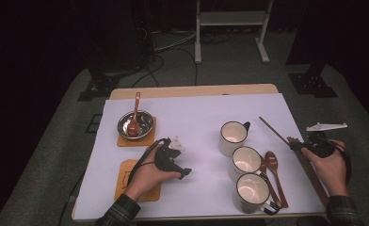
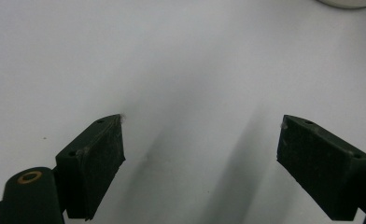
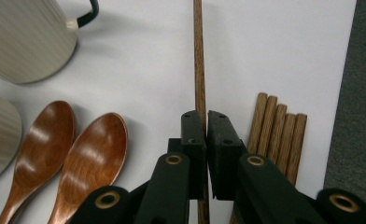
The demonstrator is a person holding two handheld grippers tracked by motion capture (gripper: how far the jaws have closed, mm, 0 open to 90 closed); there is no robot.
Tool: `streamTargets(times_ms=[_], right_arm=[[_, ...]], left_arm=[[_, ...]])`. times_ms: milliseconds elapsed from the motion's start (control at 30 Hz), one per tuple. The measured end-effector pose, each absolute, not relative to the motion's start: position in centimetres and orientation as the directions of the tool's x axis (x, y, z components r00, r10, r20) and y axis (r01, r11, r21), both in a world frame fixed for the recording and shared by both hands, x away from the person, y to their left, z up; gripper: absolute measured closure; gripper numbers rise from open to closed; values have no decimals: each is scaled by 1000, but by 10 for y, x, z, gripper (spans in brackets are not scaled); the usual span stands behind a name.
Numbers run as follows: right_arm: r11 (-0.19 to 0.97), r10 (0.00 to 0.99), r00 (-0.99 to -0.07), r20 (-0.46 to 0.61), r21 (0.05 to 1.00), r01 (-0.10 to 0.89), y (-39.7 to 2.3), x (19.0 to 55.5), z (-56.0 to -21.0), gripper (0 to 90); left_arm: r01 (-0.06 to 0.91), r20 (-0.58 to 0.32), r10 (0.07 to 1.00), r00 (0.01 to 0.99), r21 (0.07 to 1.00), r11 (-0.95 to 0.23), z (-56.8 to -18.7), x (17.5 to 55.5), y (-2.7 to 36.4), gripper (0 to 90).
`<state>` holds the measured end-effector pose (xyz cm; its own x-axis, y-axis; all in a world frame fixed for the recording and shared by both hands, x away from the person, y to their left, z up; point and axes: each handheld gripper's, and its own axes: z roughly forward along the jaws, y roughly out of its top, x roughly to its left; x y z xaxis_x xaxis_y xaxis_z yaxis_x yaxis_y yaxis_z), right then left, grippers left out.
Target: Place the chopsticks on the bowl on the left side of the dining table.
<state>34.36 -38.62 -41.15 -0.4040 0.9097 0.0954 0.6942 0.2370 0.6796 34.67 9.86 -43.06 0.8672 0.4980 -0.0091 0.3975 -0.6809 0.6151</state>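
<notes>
- Here the right hand-held gripper (image 3: 204, 140) has its jaws pinched narrow on a single wooden chopstick (image 3: 199, 70), which runs straight ahead from between the pads.
- In the high view that chopstick (image 1: 273, 130) slants up and away from the right hand-held gripper (image 1: 298, 147), over the white table (image 1: 192, 113).
- Just beside its jaws, on the outer side, lies a bundle of chopsticks (image 3: 277, 128); on the inner side, two wooden spoons (image 3: 73, 140) lie side by side.
- Beyond the spoons stands a mug (image 3: 27, 37).
- The left hand-held gripper (image 2: 200, 154) has its jaws wide apart, with nothing between them, above bare white table.
- In the high view the left hand-held gripper (image 1: 185, 172) is well apart from the chopstick, with three mugs (image 1: 246, 160) between.
</notes>
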Motion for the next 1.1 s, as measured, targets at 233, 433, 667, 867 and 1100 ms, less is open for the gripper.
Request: streamTargets(times_ms=[233,433,667,867,1100], right_arm=[[241,900,-424,102,694,679,-384,349,-402,850],[248,893,-438,102,701,669,-380,355,-395,850],[255,886,-453,98,714,653,-375,360,-386,850],[265,877,-470,101,715,648,-372,365,-380,850],[281,865,-492,97,719,635,-369,369,-374,850]], left_arm=[[390,-4,496,868,624,-677,-423,351,103,137],[380,-1,487,874,626,-681,-419,354,102,136],[365,12,477,879,627,-688,-411,359,100,136],[357,15,468,883,627,-693,-407,363,100,137],[348,16,457,889,624,-699,-400,371,102,139]])
